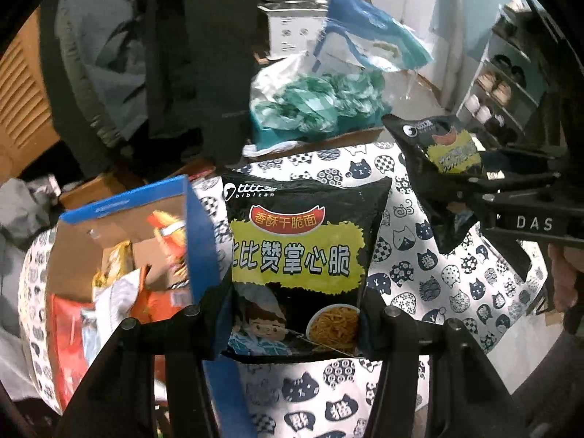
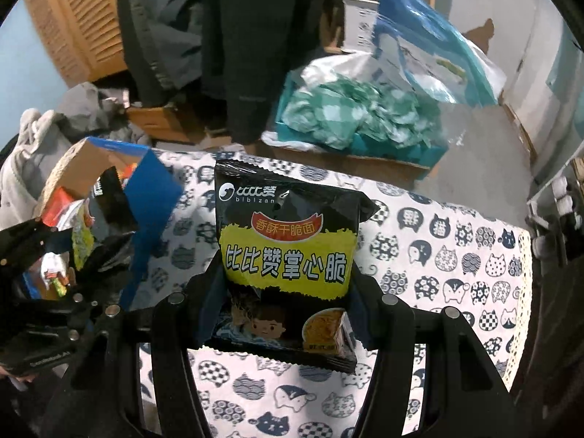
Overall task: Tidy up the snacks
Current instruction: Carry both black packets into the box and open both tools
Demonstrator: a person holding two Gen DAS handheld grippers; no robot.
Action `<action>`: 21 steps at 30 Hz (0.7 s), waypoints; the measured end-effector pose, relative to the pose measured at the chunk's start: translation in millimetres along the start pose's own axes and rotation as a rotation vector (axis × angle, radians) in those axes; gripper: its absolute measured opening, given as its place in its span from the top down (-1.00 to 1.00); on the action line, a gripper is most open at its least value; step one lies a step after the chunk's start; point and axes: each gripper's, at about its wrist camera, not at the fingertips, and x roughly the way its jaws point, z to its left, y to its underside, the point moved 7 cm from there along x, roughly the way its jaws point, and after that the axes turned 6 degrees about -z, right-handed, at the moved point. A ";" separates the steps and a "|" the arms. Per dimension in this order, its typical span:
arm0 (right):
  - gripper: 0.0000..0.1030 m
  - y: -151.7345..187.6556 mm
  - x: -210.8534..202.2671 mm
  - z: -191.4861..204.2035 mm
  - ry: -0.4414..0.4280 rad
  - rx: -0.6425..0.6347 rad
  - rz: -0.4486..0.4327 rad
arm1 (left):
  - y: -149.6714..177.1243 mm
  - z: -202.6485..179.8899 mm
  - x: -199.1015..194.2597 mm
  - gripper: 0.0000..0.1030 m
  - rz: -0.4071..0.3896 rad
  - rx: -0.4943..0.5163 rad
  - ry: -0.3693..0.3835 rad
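Observation:
My left gripper point(image 1: 292, 314) is shut on a black and yellow noodle snack packet point(image 1: 299, 255), held upright above the cat-print cloth point(image 1: 456, 273), just right of an open blue cardboard box point(image 1: 197, 226) holding several snack bags. My right gripper point(image 2: 284, 306) is shut on an identical packet point(image 2: 288, 252), also upright above the cloth point(image 2: 438, 255). The right gripper with its packet shows at the right of the left wrist view point(image 1: 452, 153). The left gripper shows at the left of the right wrist view point(image 2: 91, 255), beside the blue box point(image 2: 146, 197).
Behind the cloth-covered surface stands a cardboard tray with crumpled teal and white bags point(image 1: 321, 102) and a blue plastic bag point(image 1: 365, 33). Dark coats point(image 1: 189, 54) hang at the back. A shoe rack point(image 1: 500, 87) stands at the right. Grey clothing point(image 2: 40, 146) lies at the left.

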 end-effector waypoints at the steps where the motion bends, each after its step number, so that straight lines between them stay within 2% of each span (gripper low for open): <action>1: -0.14 -0.4 -1.4 4.5 -0.007 -0.006 -0.001 | 1.6 5.6 -4.5 -0.06 -0.004 -0.015 -0.002; 14: -0.14 -3.8 -5.4 66.1 -0.087 -0.074 -0.001 | 10.5 63.4 -51.1 -0.06 -0.090 -0.111 -0.078; 21: -0.14 -10.4 3.4 103.4 -0.116 -0.122 0.006 | 22.5 95.6 -61.8 -0.06 -0.102 -0.168 -0.095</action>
